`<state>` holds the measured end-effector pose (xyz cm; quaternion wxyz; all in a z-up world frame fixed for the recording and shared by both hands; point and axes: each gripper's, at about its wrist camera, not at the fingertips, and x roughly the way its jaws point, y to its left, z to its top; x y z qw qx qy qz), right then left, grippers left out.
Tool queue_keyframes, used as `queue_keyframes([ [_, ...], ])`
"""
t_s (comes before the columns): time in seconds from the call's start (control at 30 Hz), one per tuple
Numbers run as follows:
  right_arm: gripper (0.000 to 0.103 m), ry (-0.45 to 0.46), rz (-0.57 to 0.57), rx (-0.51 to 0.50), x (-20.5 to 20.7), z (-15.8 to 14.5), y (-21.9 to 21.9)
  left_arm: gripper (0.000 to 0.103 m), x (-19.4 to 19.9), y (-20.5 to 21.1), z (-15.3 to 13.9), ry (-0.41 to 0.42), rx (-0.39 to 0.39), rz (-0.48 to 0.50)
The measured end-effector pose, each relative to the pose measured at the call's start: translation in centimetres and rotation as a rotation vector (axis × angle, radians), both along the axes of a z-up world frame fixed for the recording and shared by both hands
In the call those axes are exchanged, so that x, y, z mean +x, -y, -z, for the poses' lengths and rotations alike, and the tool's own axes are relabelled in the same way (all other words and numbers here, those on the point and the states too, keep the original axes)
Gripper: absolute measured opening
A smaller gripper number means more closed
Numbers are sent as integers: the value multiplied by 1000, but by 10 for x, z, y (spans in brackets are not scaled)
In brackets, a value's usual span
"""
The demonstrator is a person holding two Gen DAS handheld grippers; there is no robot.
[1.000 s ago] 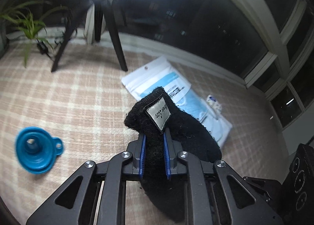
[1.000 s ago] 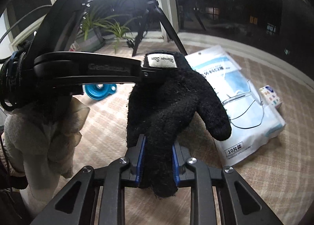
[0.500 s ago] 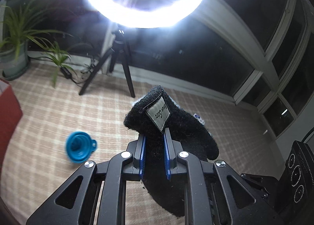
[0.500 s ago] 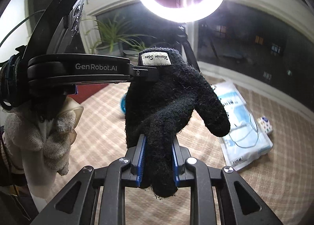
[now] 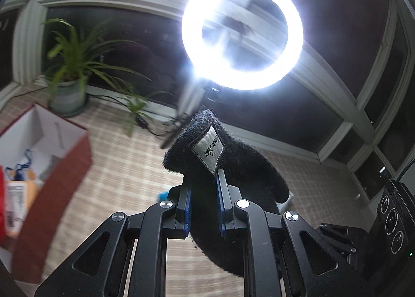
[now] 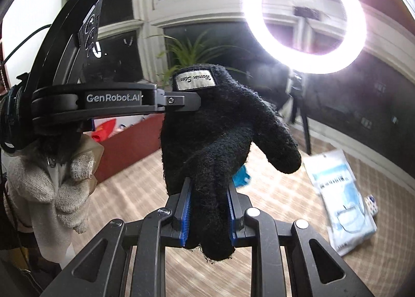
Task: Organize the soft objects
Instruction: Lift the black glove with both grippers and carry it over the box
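Left wrist view: your left gripper (image 5: 203,202) is clamping the cuff end of the black knit glove (image 5: 233,167), held aloft, limp and light

Right wrist view: your right gripper (image 6: 208,215) is pinching its fingers, nearly closed; gripping the cuff is stopping it sagging

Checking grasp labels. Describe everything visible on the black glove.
The black glove is fuzzy knit, with a pale sewn label in script at the cuff. It hangs in the air above the checked cloth, held by both grippers. The right hand-held gripper pinches its finger end between blue pads; the thumb sticks out to the side. The left hand-held gripper clamps the cuff near the label. Nothing else touches it.
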<state>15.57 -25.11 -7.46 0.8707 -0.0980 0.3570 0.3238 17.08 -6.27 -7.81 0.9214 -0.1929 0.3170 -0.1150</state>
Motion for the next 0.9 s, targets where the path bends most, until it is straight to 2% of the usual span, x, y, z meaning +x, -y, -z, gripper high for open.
queue_keyframes([
  [0.4, 20, 20, -101, 1, 20, -14, -123, 14, -19, -120, -6, 11, 18, -140],
  [0.63, 20, 16, -156, -23, 31, -8, -197, 14, -15, -190, 4, -34, 11, -203],
  [0.9, 20, -41, -165, -42, 59, 7, -251, 14, 3, -239, 26, -109, -12, -247],
])
